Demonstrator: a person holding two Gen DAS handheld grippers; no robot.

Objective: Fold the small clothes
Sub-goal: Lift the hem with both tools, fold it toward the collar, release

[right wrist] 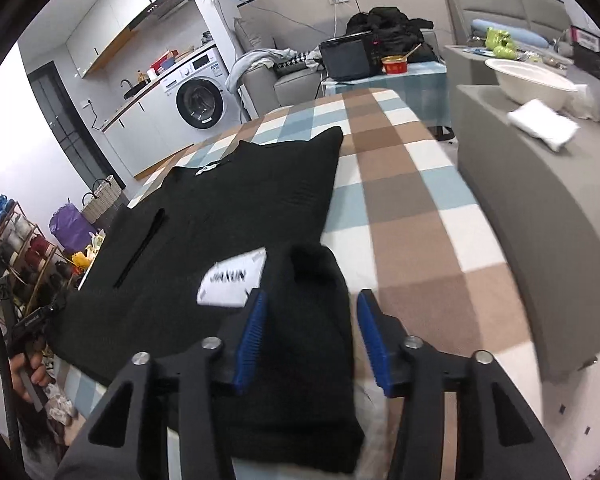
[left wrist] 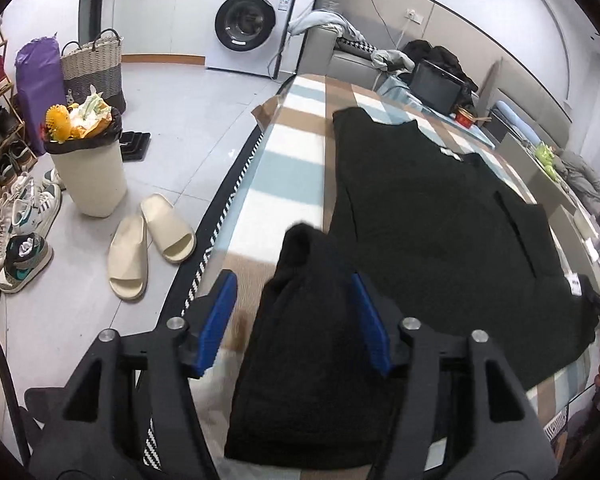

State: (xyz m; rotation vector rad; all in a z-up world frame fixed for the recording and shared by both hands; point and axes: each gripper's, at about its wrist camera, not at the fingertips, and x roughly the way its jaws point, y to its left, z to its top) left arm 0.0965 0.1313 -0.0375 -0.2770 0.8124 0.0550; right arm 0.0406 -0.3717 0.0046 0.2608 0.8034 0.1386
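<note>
Looking along my left gripper [left wrist: 294, 316], I saw its blue ribbed pads [left wrist: 222, 320] spread wide, with a bunched black corner of the dark knitted sleeveless garment [left wrist: 440, 216] lying between them but not pinched. My right gripper [right wrist: 310, 334] was the same: blue pads [right wrist: 252, 336] apart, the opposite hem corner humped up between them, loose rather than clamped. I judged the knit soft, light and floppy, prone to sagging and stretching when lifted, so I would take it at those two thick hem corners, where doubled fabric gives the pads something to bite, and lift both evenly. Just beyond the right pads a white sewn label with dark lettering [right wrist: 232, 282] lay on the cloth near the hem. Further out, the garment spread flat on the brown, blue and white checked blanket [right wrist: 412, 184], with a slit pocket [right wrist: 140, 248] on one side and a small white neck tag [right wrist: 204, 170] at the far collar between two pointed shoulders. Past the blanket's edge stood a white front-loading washing machine [left wrist: 246, 24], with a cream waste bin [left wrist: 90, 172] on the floor to the left.
</note>
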